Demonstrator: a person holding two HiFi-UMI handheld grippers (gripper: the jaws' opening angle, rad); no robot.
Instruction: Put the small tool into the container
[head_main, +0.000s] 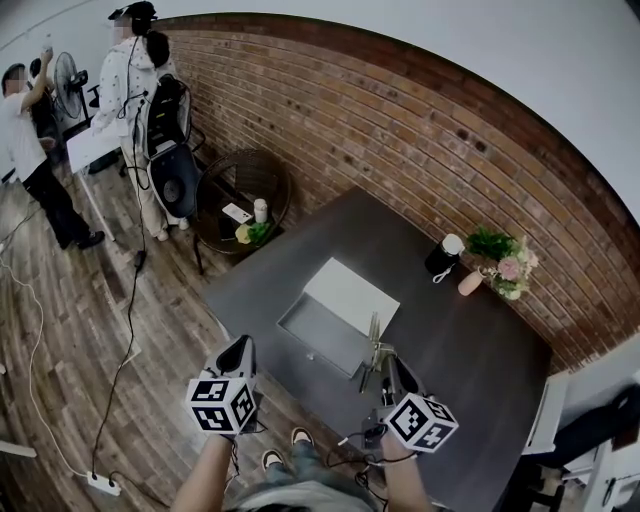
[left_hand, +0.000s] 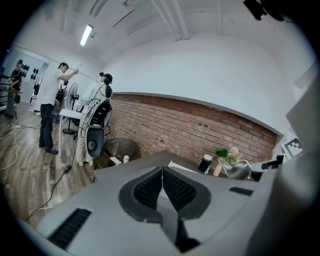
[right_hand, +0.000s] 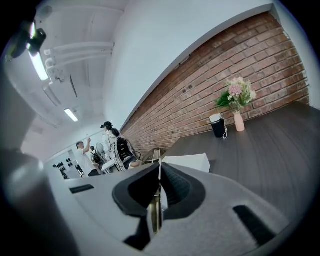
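Holding the tool (right_hand: 155, 214) edge-on, your right gripper (right_hand: 160, 175) has its jaws clamped together on a thin metal strip whose tip stands up past the pads. In the head view the tool is raised just beside the near corner of the container (head_main: 322, 338) and is not yet inside.

Findings, as judgement:
- The grip is narrow. A strip this thin may pivot or slide in the pads if you tilt it or let its tip knock the rim.
- Releasing early would likely drop it on the table (head_main: 470, 350), close to the near edge, and it could go to the floor.
- The white lid (head_main: 352, 295) lies on the far side; overshooting would land the tool on it.
- Your left gripper (left_hand: 162, 172) is closed on nothing and held off the table, so nothing steadies the container if it is nudged.
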